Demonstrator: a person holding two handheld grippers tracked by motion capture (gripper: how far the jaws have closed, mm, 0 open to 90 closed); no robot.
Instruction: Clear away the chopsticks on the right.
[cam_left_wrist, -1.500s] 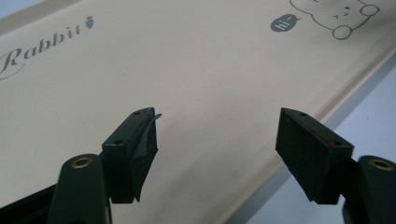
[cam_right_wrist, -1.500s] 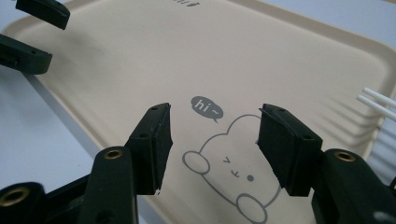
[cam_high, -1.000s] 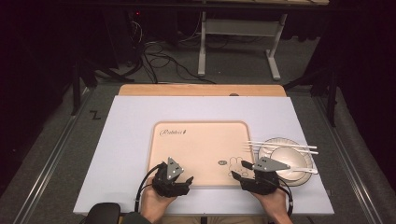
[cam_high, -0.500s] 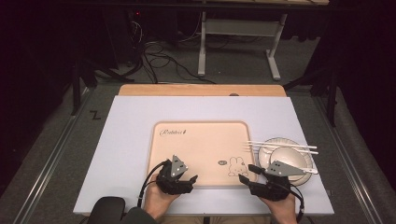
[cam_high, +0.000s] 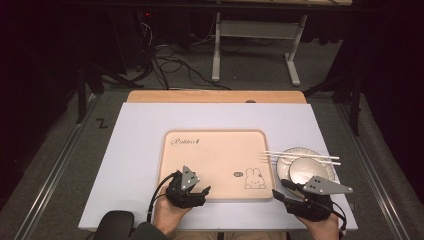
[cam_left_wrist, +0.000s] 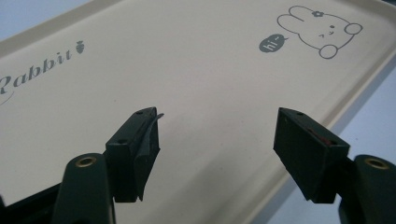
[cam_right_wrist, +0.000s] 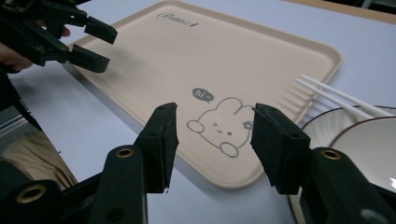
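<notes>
- Since a second ago: right hand-held gripper (cam_high: 289, 192) drawn back off the tray's near right corner toward the worktop (cam_high: 140, 145) edge; left hand-held gripper (cam_high: 199, 192) barely shifted at the tray's near edge.
- High view: beige tray (cam_high: 220, 155), rounded corners and raised rim, lying flat mid-worktop on a pale sheet. Just right of it, a plate (cam_high: 287, 155) carrying a bowl (cam_high: 302, 169), with white chopsticks (cam_high: 320, 159) laid across them and reaching over the tray rim. Left hand-held gripper poised over the tray's near edge, right one beside its near right corner, below the plate; likely set to either side for a two-handed start.
- Left gripper view: black jaws wide apart, nothing between them, hovering over the smooth matte tray (cam_left_wrist: 201, 70); "Rabbit" lettering and a bunny drawing printed on it.
- Right gripper view: jaws spread and empty, aimed across the tray (cam_right_wrist: 219, 60) corner at the bunny print. Glossy white bowl (cam_right_wrist: 369, 144) at right, dark-rimmed, chopsticks (cam_right_wrist: 336, 98) slim and straight above it. Left hand-held gripper (cam_right_wrist: 100, 46) open at far left.
</notes>
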